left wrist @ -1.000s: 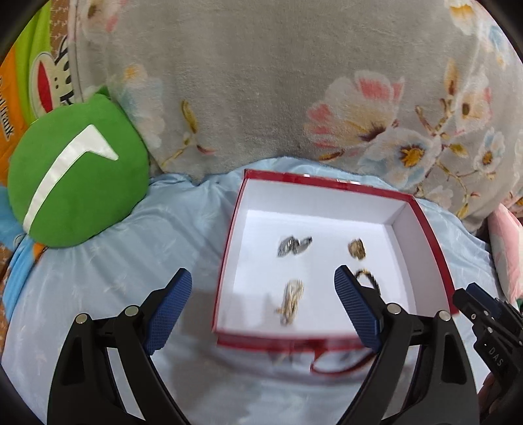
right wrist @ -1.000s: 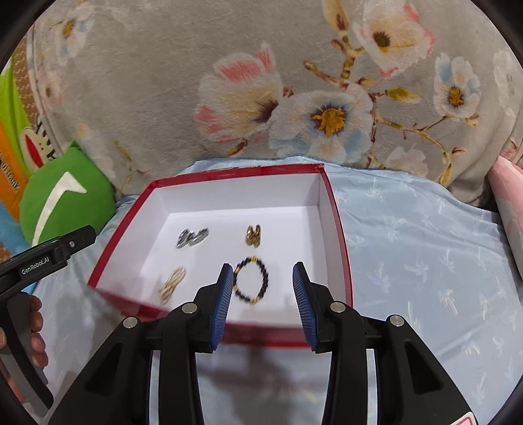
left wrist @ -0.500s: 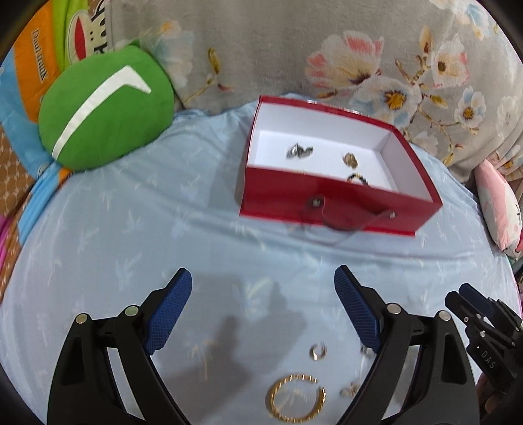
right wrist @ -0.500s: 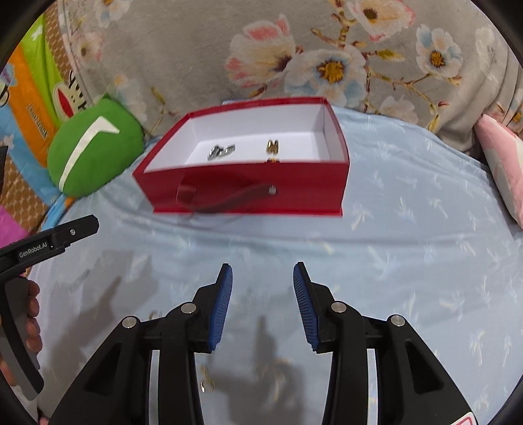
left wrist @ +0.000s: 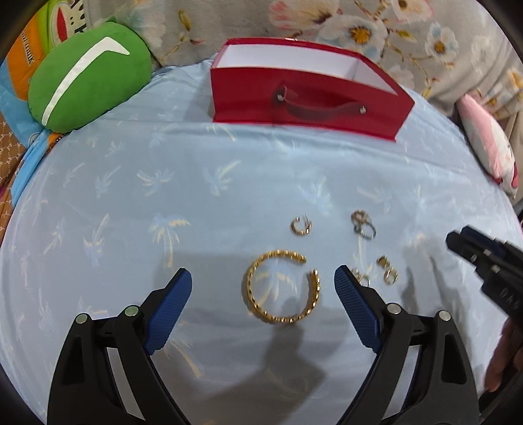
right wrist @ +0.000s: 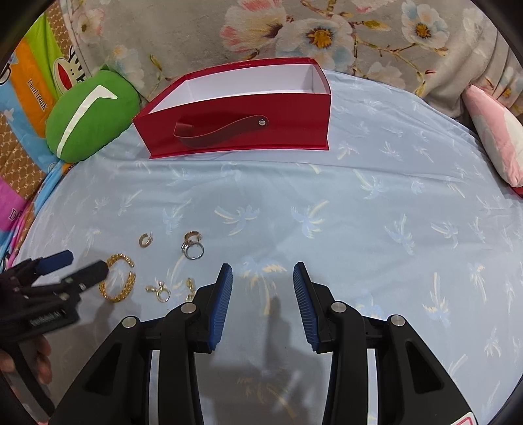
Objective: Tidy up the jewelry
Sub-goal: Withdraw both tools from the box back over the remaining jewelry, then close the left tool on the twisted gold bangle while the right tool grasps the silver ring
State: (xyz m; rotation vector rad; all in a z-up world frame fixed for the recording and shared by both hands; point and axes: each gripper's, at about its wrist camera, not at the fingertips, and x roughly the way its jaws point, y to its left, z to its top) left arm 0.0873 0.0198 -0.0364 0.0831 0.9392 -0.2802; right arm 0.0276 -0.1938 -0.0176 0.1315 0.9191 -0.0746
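Observation:
A gold chain bangle lies on the blue sheet, right between the fingers of my left gripper, which is wide open and empty. Beyond it lie a small gold hoop, a silver ring pair and small gold earrings. The red box stands at the far side; its inside is hidden. In the right wrist view my right gripper is open and empty over bare sheet, with the bangle, hoop, ring and earrings to its left, and the box beyond.
A green cushion lies left of the box. A pink pillow is at the right edge. A floral blanket rises behind the box. The left gripper's body shows at the left of the right wrist view.
Both grippers have pulled back from over the red box toward the near side of the bed and dropped lower. The loose jewelry on the sheet has come into view.

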